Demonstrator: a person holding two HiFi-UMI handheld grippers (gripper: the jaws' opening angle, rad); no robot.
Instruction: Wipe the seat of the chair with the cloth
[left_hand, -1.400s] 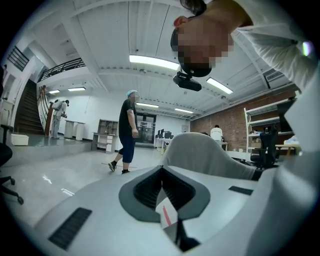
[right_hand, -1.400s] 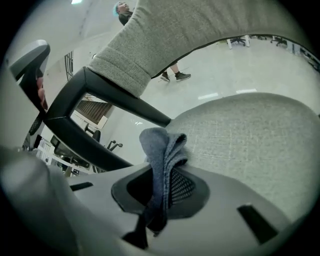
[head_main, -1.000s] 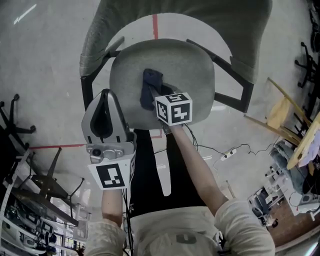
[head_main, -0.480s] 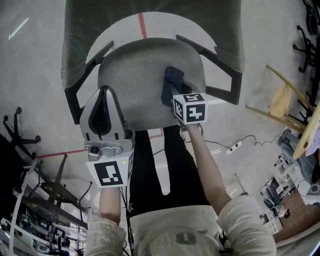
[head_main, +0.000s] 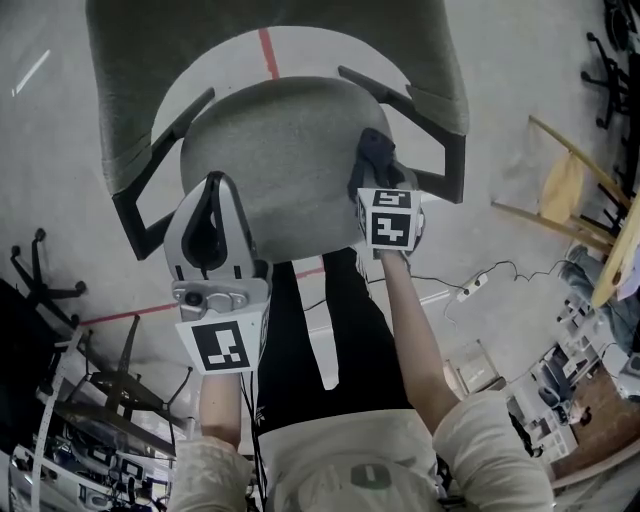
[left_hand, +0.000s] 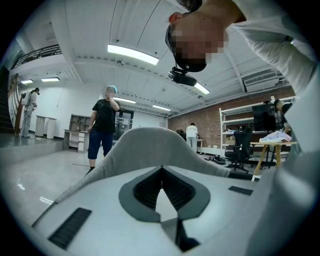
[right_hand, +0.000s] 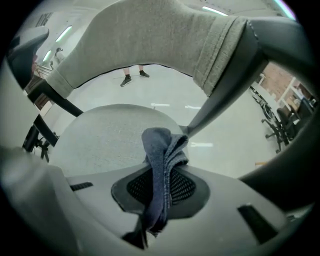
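Note:
The grey chair seat lies below me, its backrest at the top of the head view. A dark blue cloth rests on the seat's right edge, near the right armrest. My right gripper is shut on it. In the right gripper view the cloth bunches up between the fingers, with the seat beyond and the backrest above. My left gripper hovers over the seat's front left edge, shut and holding nothing. The left gripper points up at the room.
Black armrests flank the seat. A red tape line crosses the floor. Other chair bases stand at left, a power strip with cable and a wooden frame at right. People stand farther off.
My right gripper has dragged the cloth from the middle of the seat to its right edge. The left gripper has stayed at the front left.

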